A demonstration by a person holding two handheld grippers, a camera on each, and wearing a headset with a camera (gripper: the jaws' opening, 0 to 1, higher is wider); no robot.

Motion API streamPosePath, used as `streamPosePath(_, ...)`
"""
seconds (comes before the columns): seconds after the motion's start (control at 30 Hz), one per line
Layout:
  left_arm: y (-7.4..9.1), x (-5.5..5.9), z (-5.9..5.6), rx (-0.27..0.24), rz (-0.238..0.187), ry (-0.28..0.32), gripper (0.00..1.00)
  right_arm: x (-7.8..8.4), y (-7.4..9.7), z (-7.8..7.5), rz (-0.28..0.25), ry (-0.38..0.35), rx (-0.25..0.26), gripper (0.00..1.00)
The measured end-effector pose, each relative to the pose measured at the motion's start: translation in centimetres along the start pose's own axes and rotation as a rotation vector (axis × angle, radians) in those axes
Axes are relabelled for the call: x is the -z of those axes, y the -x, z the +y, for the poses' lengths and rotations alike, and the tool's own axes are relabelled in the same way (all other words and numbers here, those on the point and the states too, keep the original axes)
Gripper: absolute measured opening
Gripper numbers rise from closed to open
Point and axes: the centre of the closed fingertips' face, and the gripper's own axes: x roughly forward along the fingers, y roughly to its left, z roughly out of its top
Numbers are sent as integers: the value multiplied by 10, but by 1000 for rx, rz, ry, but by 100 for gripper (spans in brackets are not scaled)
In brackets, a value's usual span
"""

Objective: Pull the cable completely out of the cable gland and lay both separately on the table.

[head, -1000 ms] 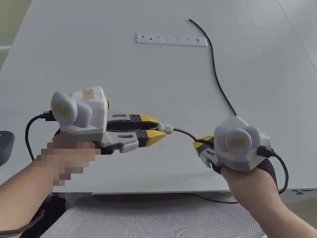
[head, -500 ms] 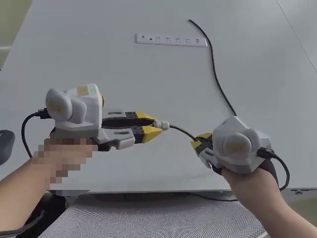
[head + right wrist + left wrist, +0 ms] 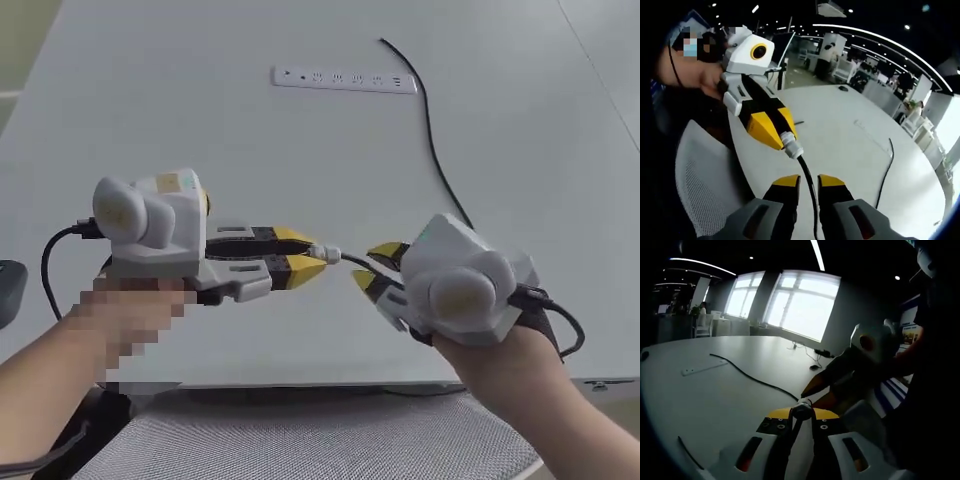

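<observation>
Just above the near edge of the smooth white table [image 3: 200, 130], the left gripper [image 3: 305, 258] clamps its yellow jaw tips tight on a small pale ribbed plastic cable gland [image 3: 790, 144]. The gland's long axis lies left to right, with its outlet end pointing right. A thin black round cable [image 3: 432, 130] leaves that end and passes between the slightly parted yellow jaws of the right gripper [image 3: 809, 182], which do not pinch it. It then trails across the tabletop to the far side, ending near a long white power strip [image 3: 345, 80].
</observation>
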Motion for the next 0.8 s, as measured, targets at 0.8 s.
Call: streamPosePath(0.8,-4,2,-6,20,24,-4,15,-10,-2,9,-7,236,-28,0)
